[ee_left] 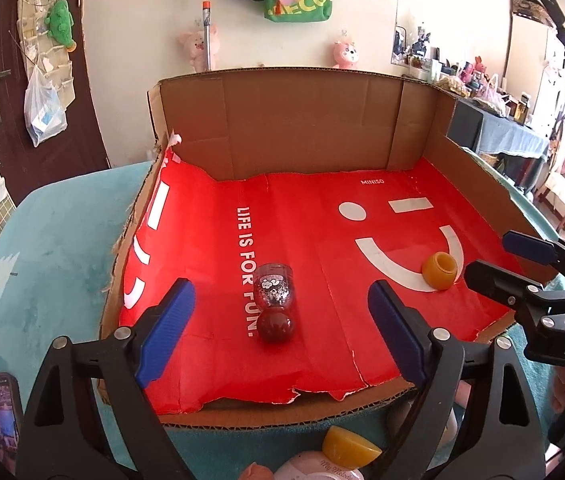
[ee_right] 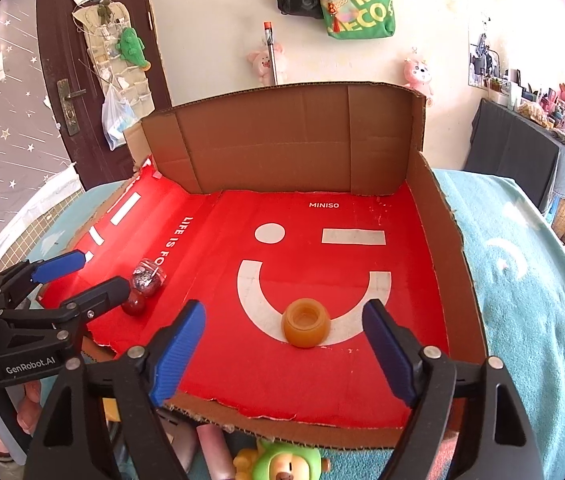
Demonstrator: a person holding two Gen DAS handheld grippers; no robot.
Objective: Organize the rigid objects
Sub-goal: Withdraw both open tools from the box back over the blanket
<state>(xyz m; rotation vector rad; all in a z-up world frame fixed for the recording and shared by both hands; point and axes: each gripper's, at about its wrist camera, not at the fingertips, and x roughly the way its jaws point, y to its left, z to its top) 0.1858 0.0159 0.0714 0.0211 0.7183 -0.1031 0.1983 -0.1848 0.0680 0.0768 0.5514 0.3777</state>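
Observation:
A small clear glitter bottle (ee_left: 274, 292) with a round dark-red cap lies on its side on the red paper floor of a low cardboard tray (ee_left: 282, 128). My left gripper (ee_left: 280, 286) stands open just in front of it, with a blue pad on each side and neither touching it. An orange pot (ee_right: 306, 324) lies tipped on the white smile print. My right gripper (ee_right: 284, 307) hangs open before it without contact. In the right wrist view the bottle (ee_right: 148, 280) shows beside the left gripper (ee_right: 100, 272). In the left wrist view the right gripper (ee_left: 489, 253) shows near the pot (ee_left: 438, 270).
The tray (ee_right: 282, 136) has tall back and side walls and a low torn front edge. It rests on a teal cloth (ee_left: 42, 240). Toys lie in front of it: a yellow piece (ee_left: 348, 446) and a green figure (ee_right: 282, 462). A phone (ee_left: 0, 412) lies at the left.

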